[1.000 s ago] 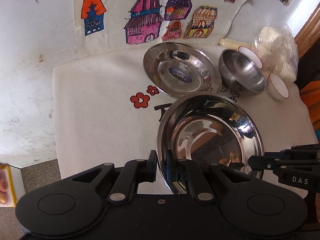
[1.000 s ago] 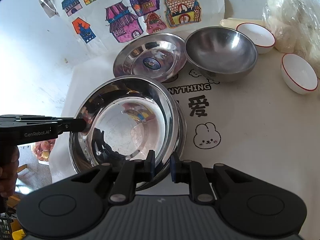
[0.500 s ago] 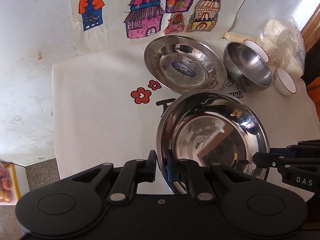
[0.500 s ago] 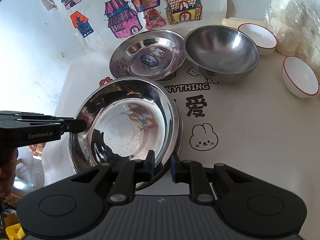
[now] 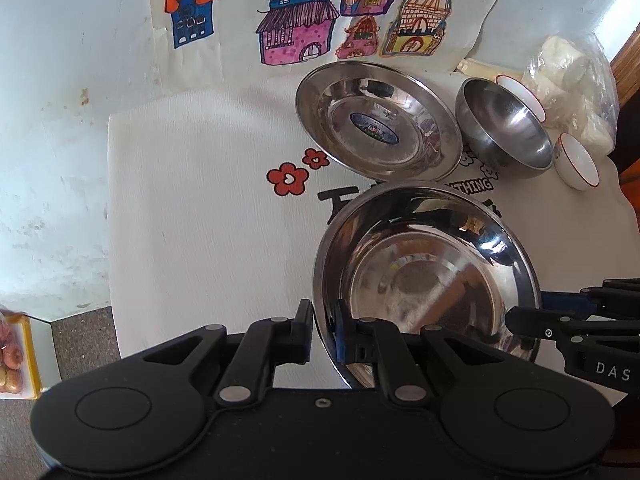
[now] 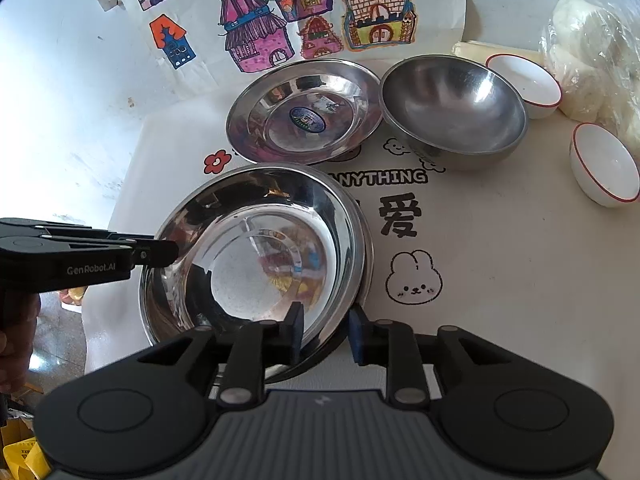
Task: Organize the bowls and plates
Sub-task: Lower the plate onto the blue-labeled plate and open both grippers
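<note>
Moved: right gripper [image 6: 323, 334] jaws opening around large steel plate [image 6: 256, 264] rim, lower centre.
Left gripper [image 5: 323, 330]: pinching plate's left rim.
Advice: release left only once plate rests flat on mat [image 6: 500, 280].

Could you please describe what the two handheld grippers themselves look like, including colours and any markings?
Both are matte black plastic with two round discs, silver pivot pins and linkage arms leading to blue-padded jaws. The left gripper bears white "GenRobot.AI" lettering on its side; the right gripper shows "DAS" and has a grey ribbed panel. No cables or sleeves are visible.
</note>
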The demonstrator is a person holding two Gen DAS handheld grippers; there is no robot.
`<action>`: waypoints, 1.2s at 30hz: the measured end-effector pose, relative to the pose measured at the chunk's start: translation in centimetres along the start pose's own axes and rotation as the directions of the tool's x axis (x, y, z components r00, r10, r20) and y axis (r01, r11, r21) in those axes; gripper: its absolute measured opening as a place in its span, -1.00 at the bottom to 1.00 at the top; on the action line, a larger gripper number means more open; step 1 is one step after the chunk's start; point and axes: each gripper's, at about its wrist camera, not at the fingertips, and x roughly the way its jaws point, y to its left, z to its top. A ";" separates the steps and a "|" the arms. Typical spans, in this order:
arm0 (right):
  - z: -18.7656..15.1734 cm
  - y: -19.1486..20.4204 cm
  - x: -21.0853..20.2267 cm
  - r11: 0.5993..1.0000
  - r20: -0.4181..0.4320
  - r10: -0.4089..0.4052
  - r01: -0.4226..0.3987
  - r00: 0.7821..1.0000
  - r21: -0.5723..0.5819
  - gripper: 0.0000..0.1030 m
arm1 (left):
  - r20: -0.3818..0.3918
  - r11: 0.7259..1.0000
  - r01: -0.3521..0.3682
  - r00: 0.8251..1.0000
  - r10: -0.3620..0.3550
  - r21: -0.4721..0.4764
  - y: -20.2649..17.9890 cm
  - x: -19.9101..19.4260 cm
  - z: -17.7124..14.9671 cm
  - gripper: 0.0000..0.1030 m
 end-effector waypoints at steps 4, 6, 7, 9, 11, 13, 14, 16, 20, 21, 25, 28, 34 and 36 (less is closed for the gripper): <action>0.0 -0.1 0.0 1.000 -0.004 -0.001 0.001 1.000 0.005 -0.34 | 0.002 1.000 0.000 1.000 0.000 0.000 0.1 -0.1 0.0 -0.76; -0.1 -0.3 -0.1 1.000 0.002 0.008 -0.008 1.000 0.011 -0.34 | 0.004 1.000 -0.003 1.000 0.003 0.000 0.2 -0.2 0.0 -0.75; -0.1 -0.3 -0.2 1.000 0.006 0.011 -0.011 1.000 0.012 -0.33 | 0.006 1.000 -0.002 1.000 0.002 -0.002 0.3 -0.3 0.1 -0.73; 0.0 -0.3 -0.2 1.000 0.010 0.010 -0.010 1.000 0.008 -0.32 | 0.014 1.000 -0.005 1.000 0.005 -0.013 0.5 -0.5 0.3 -0.66; 0.1 -0.3 -0.3 1.000 0.018 0.009 -0.009 1.000 0.010 -0.32 | 0.034 1.000 -0.006 0.999 0.007 -0.027 0.8 -1.0 0.7 -0.60; 0.3 -0.3 -0.5 1.000 0.030 0.011 -0.011 0.999 0.015 -0.26 | 0.055 0.999 -0.007 0.998 0.009 -0.041 1.1 -1.3 1.2 -0.28; 0.4 -0.4 -0.6 1.000 0.039 0.012 -0.012 0.999 0.020 -0.22 | 0.067 0.999 -0.010 0.998 0.013 -0.049 1.2 -1.4 1.5 -0.18; 0.7 -0.6 -0.7 0.999 0.058 0.012 -0.014 0.998 0.032 -0.03 | 0.090 0.998 -0.021 0.996 0.027 -0.066 1.6 -1.5 2.2 0.33; 1.7 -1.2 -0.9 0.996 0.091 0.022 -0.029 0.996 0.079 0.28 | 0.135 0.992 -0.055 0.988 0.070 -0.114 2.1 -1.4 4.2 0.85; 2.0 -1.4 -1.0 0.995 0.100 0.026 -0.036 0.995 0.096 0.40 | 0.141 0.991 -0.050 0.988 0.067 -0.127 2.2 -1.3 4.8 0.92; 3.4 -2.4 -0.9 0.979 0.134 0.060 -0.084 0.989 0.184 0.71 | 0.145 0.984 -0.006 0.989 0.032 -0.177 2.8 -0.1 7.3 0.98; 4.3 -3.1 -0.4 0.958 0.161 0.083 -0.123 0.983 0.259 0.83 | 0.145 0.982 0.009 0.989 0.019 -0.190 2.9 1.0 9.3 0.98; 5.3 -4.1 1.4 0.911 0.206 0.088 -0.162 0.975 0.380 0.87 | 0.131 0.994 0.005 0.991 0.010 -0.110 2.9 3.3 12.8 0.98; 5.5 -4.3 2.1 0.895 0.218 0.076 -0.163 0.973 0.415 0.87 | 0.114 0.997 -0.008 0.993 0.017 -0.079 2.6 4.2 13.8 0.98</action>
